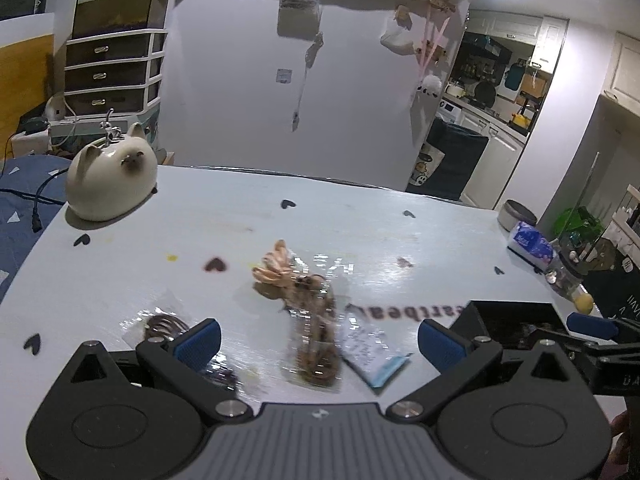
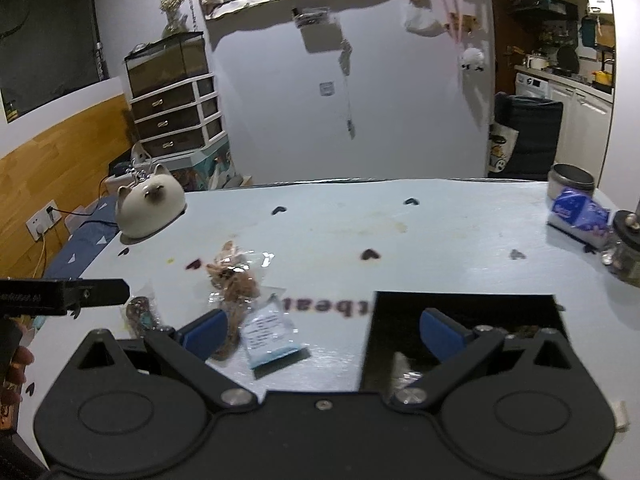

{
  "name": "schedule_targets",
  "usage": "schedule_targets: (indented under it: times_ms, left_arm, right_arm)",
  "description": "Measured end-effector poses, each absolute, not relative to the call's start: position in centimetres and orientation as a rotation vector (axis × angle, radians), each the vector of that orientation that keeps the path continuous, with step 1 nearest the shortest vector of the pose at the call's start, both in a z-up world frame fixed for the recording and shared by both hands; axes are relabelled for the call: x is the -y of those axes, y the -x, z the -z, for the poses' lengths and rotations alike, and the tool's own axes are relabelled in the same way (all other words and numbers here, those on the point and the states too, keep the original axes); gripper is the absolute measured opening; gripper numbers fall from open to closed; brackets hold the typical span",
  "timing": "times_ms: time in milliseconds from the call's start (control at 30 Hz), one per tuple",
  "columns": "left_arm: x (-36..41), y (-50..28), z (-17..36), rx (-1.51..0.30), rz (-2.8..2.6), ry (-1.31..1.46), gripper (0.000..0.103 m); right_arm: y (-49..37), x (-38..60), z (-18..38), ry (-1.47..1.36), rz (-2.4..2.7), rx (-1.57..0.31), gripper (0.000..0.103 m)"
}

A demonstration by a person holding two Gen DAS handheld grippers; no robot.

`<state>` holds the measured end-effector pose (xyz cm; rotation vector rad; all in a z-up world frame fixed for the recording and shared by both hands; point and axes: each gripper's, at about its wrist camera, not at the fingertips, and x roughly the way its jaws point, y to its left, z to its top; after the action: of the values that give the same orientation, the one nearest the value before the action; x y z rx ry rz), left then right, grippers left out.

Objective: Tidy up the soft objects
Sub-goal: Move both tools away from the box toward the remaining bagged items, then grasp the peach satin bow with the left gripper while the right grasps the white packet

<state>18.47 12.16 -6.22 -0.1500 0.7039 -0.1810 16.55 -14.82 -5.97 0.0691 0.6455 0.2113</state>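
1. My left claw [image 1: 319, 344] hovers with its blue pads spread wide and nothing between them, low over the pale surface [image 1: 400, 232]. Straight ahead of it, between the pads, lies the clear bag of brown and pink soft pieces [image 1: 308, 312].

2. My right claw [image 2: 320, 334] is likewise spread and empty. Its right pad hangs over the black box [image 2: 464, 320], where some contents already show at the far corner; its left pad sits just beside the bag.

3. The bag's film is glossy and crinkled. I judge a pinch could catch only loose plastic, letting the contents sag or the bag slide out on the lift.

4. A white-and-blue packet [image 1: 374, 354] lies touching the bag's right side, just ahead of my left claw. Closing wide could drag it along, or sweep it off the near edge.

5. A second clear pouch holding dark items [image 1: 168, 326] lies under my left claw's left pad. A low approach could snag it.

6. Both claws crowd the same patch; my right claw's tip shows at the far right of the left view. A simultaneous reach risks a knock.

7. The cream cat figure [image 1: 110, 178] stands well apart, far left, so I see little danger there.

8. The image is blurred around the bag, so its exact outline is uncertain.
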Motion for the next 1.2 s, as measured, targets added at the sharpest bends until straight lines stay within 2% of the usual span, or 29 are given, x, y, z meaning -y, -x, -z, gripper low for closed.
schedule_targets:
  times_ms: [233,633,900,1200]
  left_arm:
    - [-15.4,-21.3,7.2,-0.733,0.171,0.111,0.103]
    - [-18.8,-29.9,10.0,-0.792,0.257,-0.041,0.103]
    - [-17.4,-35.7,14.7,-0.877,0.425,-0.313,0.102]
    - [-14.6,-38.0,17.7,-0.906,0.617,-0.325,0.103]
  right_arm:
    - [-18.7,11.4,7.2,-0.035,-0.202,-0.684,0.103]
    - [-24.5,5.6,12.1,0.262,-0.199,-0.835,0.103]
    - [-26.3,3.2,15.4,0.373,-0.212,-0.939,0.103]
    - [-28.5,3.4,17.0,0.399,-0.175,-0.992,0.103]
